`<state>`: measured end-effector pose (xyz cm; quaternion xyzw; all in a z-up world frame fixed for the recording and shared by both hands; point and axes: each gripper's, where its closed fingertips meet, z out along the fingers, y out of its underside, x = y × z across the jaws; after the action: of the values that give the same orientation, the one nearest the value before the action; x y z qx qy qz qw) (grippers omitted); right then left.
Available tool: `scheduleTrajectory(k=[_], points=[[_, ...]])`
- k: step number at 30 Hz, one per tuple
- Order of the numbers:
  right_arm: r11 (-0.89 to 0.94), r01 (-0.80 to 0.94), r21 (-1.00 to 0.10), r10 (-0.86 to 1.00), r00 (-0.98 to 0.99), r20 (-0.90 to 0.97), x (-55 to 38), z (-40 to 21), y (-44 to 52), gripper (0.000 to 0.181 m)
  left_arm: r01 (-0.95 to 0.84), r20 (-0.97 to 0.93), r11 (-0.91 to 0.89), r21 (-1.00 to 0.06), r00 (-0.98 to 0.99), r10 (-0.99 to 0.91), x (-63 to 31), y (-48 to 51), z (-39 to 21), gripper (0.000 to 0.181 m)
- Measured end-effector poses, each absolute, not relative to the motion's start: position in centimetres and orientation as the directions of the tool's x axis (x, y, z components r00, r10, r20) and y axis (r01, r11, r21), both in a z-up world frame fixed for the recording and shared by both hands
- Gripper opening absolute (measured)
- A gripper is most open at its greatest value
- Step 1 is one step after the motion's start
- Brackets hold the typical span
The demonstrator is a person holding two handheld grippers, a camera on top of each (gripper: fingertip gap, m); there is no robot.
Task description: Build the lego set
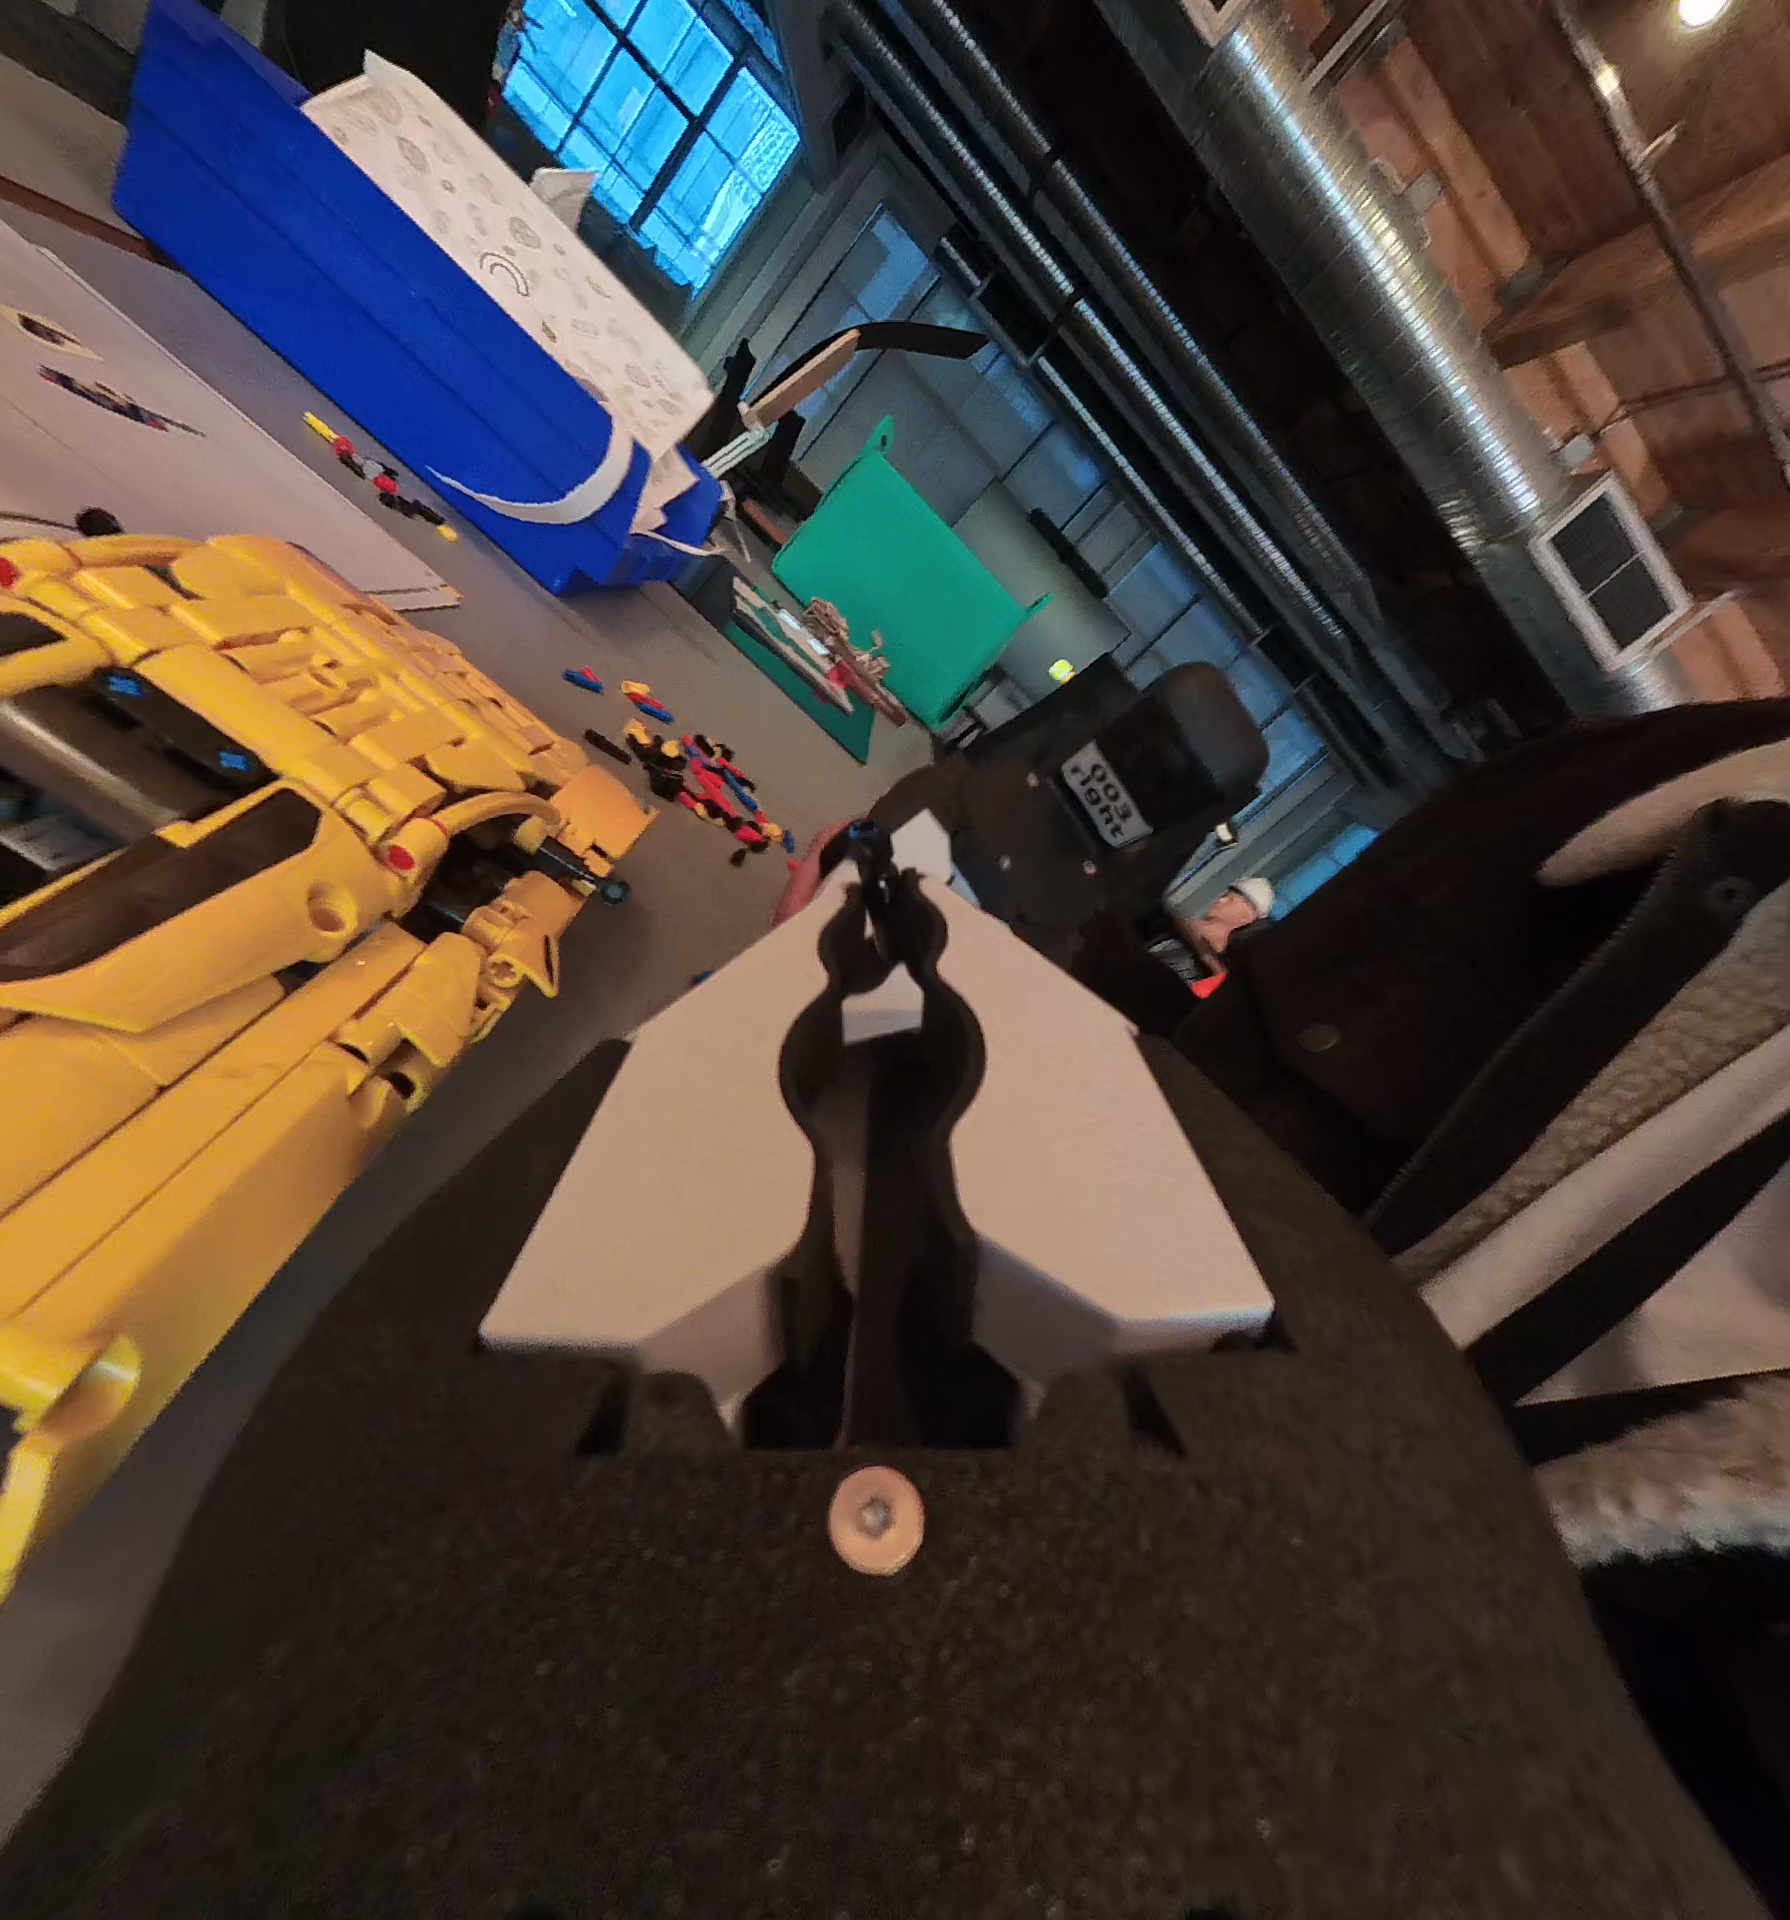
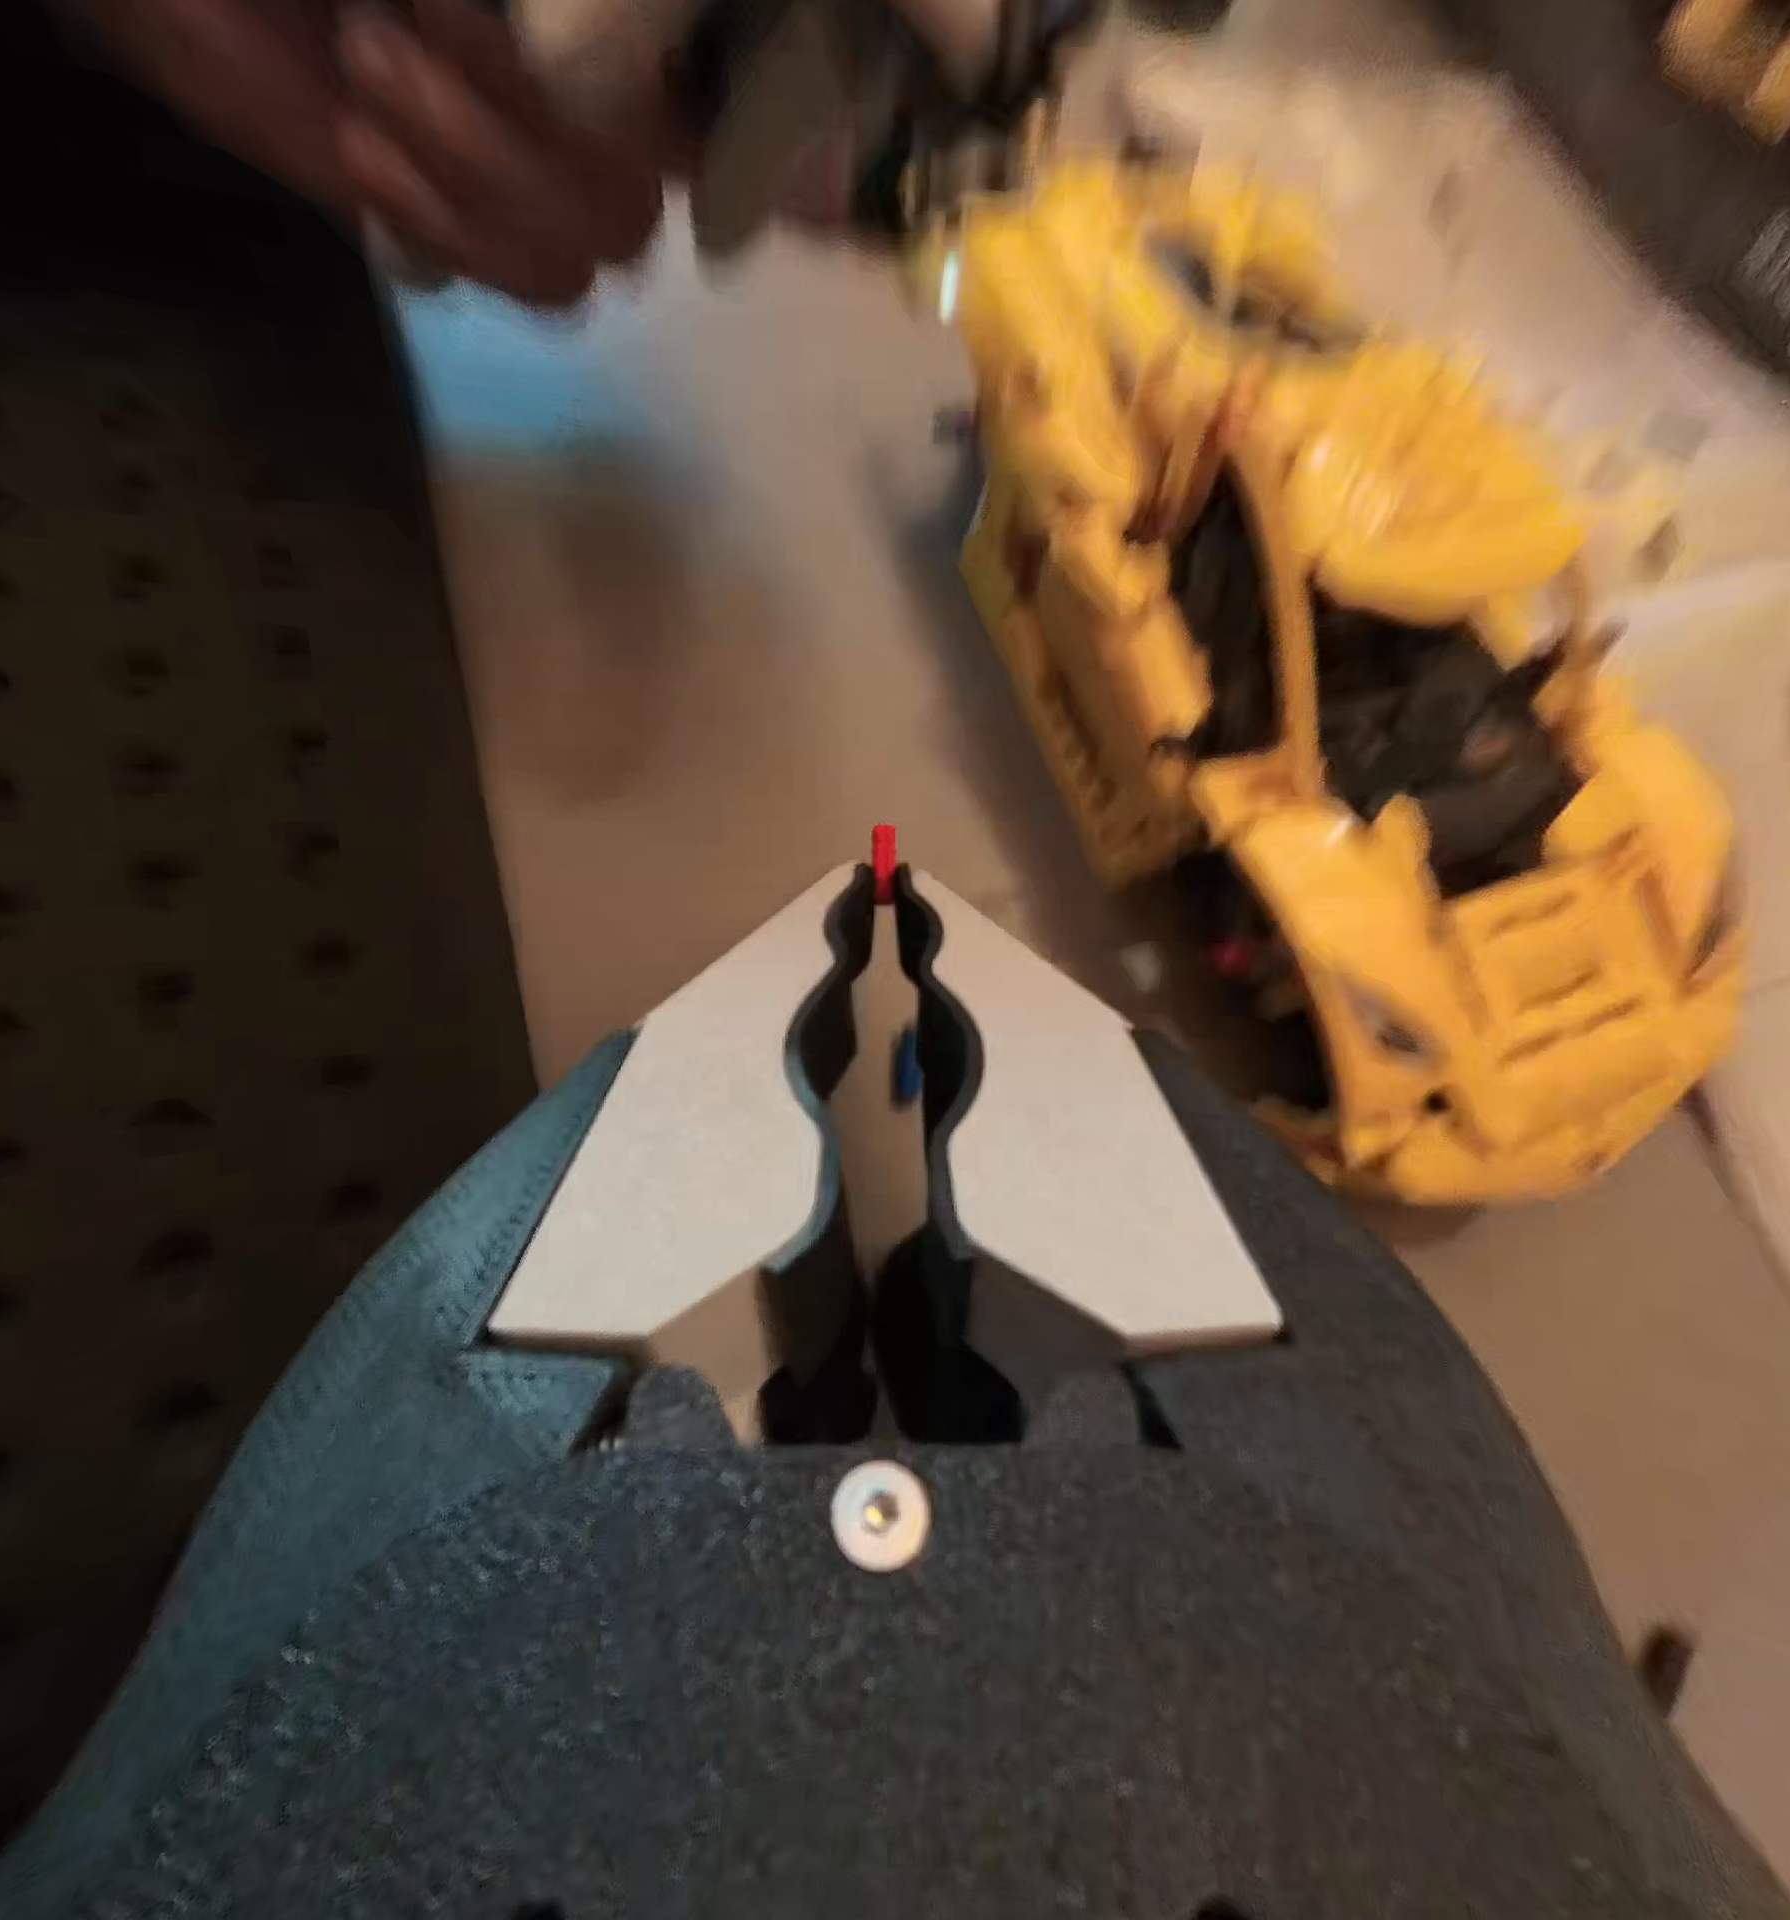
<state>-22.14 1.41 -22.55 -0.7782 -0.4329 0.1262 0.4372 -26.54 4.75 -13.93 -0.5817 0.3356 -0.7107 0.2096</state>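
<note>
In the left wrist view my left gripper (image 1: 878, 888) is shut on a small black lego piece with a blue tip (image 1: 867, 847), held up in the air. The yellow lego car (image 1: 247, 831) lies on the grey table (image 1: 579, 997) to its left. The right gripper's body (image 1: 1109, 800) shows just beyond, with a hand (image 1: 803, 868) by it. In the right wrist view my right gripper (image 2: 882, 883) is shut on a small red lego pin (image 2: 882, 857) that sticks out past the fingertips. The yellow car (image 2: 1338, 675) is blurred at the right.
Loose red, black, blue and yellow lego pieces (image 1: 704, 769) lie on the table beyond the car. A blue bin (image 1: 382, 312) with white paper stands at the back. A small blue piece (image 2: 906, 1065) lies on the table under my right fingers. A dark perforated surface (image 2: 143, 727) is at left. Across from one pair of fingers to the other is roughly 11 centimetres.
</note>
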Motion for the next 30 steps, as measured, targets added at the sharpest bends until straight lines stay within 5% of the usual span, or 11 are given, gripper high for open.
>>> scheduleTrajectory(k=[4, 8, 30], points=[[0.111, 0.588, -0.802, 0.727, 0.502, 0.468, -24.2, -15.8, 2.9, 0.002, -0.091, 0.752, -0.774, -0.627, -0.329, -0.571, -26.9, 4.6, -13.2, 0.006], [0.166, 0.632, -0.757, 0.722, 0.445, 0.530, -25.8, -13.9, 3.3, 0.002, -0.110, 0.746, -0.765, -0.635, -0.346, -0.569, -26.8, 4.0, -13.1, 0.006], [0.141, 0.820, -0.555, 0.727, 0.295, 0.620, -25.2, -17.5, 2.8, 0.002, -0.285, 0.579, -0.520, -0.805, -0.190, -0.793, -25.5, 2.3, -16.9, 0.006]])
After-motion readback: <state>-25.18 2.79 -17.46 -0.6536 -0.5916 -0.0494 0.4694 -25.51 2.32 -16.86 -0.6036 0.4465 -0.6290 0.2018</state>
